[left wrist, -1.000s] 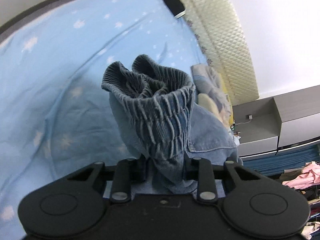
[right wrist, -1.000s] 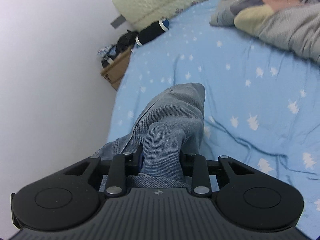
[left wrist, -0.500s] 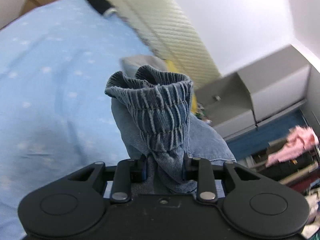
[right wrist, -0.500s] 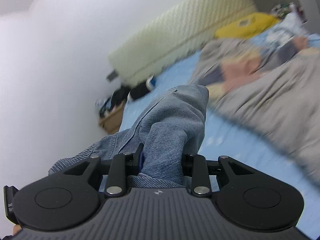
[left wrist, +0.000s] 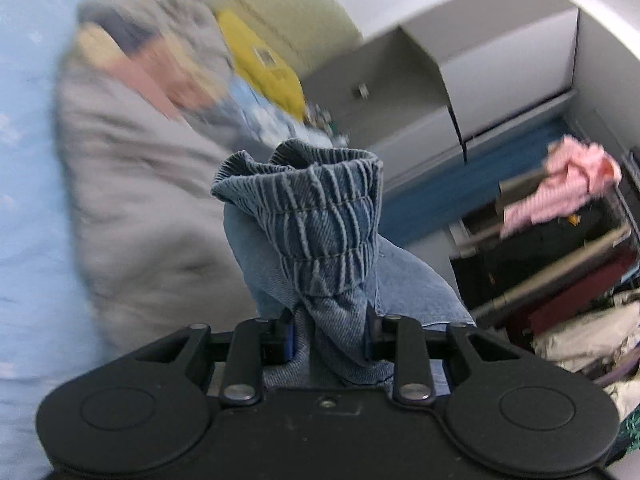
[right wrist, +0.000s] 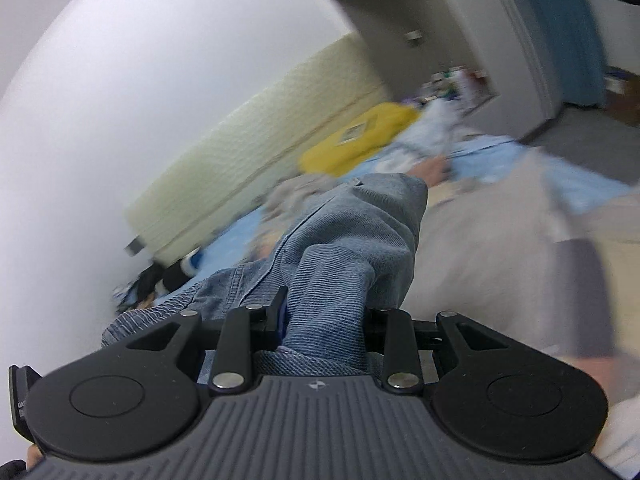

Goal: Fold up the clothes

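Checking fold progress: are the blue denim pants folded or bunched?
Bunched: blue denim pants gathered in shut left gripper and right gripper.

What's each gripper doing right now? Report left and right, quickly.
Left gripper: closed on the elastic waistband of the denim garment.
Right gripper: closed on a bunched fold of the same denim garment.

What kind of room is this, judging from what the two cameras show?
Most likely a bedroom. A bed with a blue sheet and a grey quilt lies against a padded cream headboard, and a grey wardrobe stands beside it. Both claws grip denim jeans.
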A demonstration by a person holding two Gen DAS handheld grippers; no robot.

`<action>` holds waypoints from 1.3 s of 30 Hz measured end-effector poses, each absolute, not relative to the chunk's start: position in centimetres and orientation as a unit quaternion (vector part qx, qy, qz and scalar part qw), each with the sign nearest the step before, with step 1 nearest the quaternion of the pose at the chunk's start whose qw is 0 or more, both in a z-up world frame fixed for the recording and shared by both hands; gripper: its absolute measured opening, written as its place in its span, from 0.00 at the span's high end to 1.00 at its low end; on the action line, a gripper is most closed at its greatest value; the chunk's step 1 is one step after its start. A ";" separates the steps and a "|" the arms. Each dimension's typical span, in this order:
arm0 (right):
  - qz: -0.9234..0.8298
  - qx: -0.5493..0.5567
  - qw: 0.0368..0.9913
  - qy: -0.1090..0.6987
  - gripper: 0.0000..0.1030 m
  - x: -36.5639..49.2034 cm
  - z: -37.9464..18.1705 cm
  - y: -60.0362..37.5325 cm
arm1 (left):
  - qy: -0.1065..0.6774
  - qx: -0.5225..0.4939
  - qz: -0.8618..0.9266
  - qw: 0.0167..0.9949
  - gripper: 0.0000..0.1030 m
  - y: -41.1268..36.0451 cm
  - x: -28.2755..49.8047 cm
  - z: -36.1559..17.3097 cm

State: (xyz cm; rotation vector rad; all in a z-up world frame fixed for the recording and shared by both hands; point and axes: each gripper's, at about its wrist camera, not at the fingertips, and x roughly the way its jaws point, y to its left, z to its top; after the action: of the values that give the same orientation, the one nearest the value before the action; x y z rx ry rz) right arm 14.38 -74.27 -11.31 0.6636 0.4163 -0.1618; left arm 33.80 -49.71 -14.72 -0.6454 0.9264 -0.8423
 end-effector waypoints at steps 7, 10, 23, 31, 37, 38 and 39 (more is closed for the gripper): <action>-0.159 0.315 0.916 0.192 0.70 11.9 -19.2 -83.4 | 0.450 -0.231 -0.440 0.741 0.74 -62.7 34.7 -23.1; -0.192 0.324 0.893 0.248 0.70 12.4 -24.2 -85.3 | 0.453 -0.206 -0.442 0.746 0.70 -64.3 34.2 -26.2; -0.239 0.365 0.857 0.274 0.64 11.5 -27.3 -85.3 | 0.479 -0.168 -0.423 0.750 0.28 -63.0 34.0 -24.3; -0.268 0.332 0.853 0.300 0.64 11.3 -22.7 -81.4 | 0.422 -0.127 -0.405 0.801 0.11 -54.7 32.2 -16.4; -0.305 0.330 0.833 0.322 0.32 11.2 -21.9 -80.8 | 0.385 -0.094 -0.369 0.841 0.08 -46.5 29.8 -10.8; -0.313 0.333 0.830 0.320 0.31 11.0 -22.2 -81.1 | 0.380 -0.090 -0.359 0.847 0.08 -45.4 29.4 -10.1; -0.321 0.335 0.827 0.318 0.32 10.8 -22.5 -81.4 | 0.376 -0.087 -0.349 0.854 0.08 -44.2 29.0 -9.3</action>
State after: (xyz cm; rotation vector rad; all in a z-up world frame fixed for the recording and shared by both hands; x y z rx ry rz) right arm 10.82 -81.43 -22.50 0.7121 0.6764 -0.6816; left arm 29.04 -44.22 -9.28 -0.1829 0.7914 -0.7335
